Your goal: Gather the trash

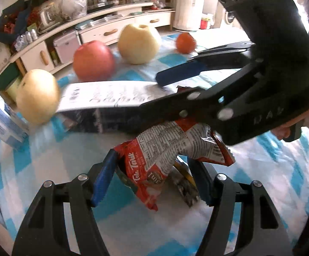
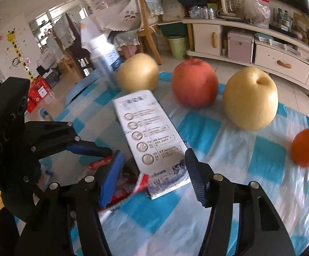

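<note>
2 hand-held grippers converge on litter lying on a desk (image 2: 229, 149) draped in a blue-and-white checked cloth. The left hand-held gripper (image 1: 152, 183) has its fingers spread on either side of a crumpled red snack wrapper (image 1: 165, 149), which sits just in front of a flattened milk carton (image 2: 152, 140); whether the blue pads actually touch the foil cannot be told. A second, darker scrap of wrapper (image 1: 184, 183) lies under the red one, on the side away from the carton.

The right hand-held gripper (image 2: 152, 175) also stands wide open, its jaws straddling the near end of the carton without closing on it.

Behind the carton, 4 pieces of fruit line up: a yellow pear (image 2: 137, 72), a red apple (image 2: 195, 83), a second pear (image 2: 250, 98) and, far to the right of the carton, a small orange (image 2: 305, 147). A plastic bottle (image 2: 103, 57) stands beyond the carton's far end, beside the first pear.

The collecting looks barely begun: no piece of trash is lifted, no bin appears on the desk, and carton, red wrapper and dark scrap all remain to be picked up.
</note>
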`<action>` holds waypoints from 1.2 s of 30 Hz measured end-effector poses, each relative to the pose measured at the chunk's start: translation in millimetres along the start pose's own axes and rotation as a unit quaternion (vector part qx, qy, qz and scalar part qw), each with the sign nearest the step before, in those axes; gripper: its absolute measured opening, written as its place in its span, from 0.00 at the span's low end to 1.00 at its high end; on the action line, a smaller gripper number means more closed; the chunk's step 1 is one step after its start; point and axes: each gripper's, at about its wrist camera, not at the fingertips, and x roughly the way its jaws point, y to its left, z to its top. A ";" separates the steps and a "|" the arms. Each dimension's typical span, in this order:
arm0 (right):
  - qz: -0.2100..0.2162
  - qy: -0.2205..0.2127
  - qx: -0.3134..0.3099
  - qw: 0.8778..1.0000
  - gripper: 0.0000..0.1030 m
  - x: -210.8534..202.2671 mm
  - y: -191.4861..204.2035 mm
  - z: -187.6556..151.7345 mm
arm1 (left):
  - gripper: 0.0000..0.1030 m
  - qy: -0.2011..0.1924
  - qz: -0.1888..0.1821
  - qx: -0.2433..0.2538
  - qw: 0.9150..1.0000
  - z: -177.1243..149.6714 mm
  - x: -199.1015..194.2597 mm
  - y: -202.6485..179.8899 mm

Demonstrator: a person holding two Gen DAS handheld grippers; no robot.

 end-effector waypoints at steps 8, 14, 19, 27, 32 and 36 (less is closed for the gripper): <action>0.034 0.038 0.007 0.999 0.53 -27.7 25.5 -50.8 | 0.65 0.017 -0.045 0.036 0.998 -26.5 -22.2 -55.8; 0.023 0.003 0.041 0.999 0.66 -52.0 20.6 -75.8 | 0.65 0.000 -0.045 0.022 0.999 -46.9 -43.9 -74.6; 0.021 -0.005 0.054 0.998 0.70 -58.2 25.4 -83.5 | 0.65 -0.060 -0.012 -0.030 0.998 -68.3 -90.1 -68.0; 0.008 0.000 0.009 1.000 0.80 -58.7 62.1 -98.8 | 0.65 -0.036 0.077 -0.247 0.965 -112.7 -115.7 -30.7; 0.015 0.025 0.011 1.000 0.81 -63.7 76.8 -118.3 | 0.65 -0.033 0.079 -0.286 0.954 -117.9 -116.5 -36.4; 0.035 0.034 0.013 0.999 0.81 -73.8 93.1 -135.5 | 0.65 -0.020 0.086 -0.270 0.959 -110.4 -107.0 -53.3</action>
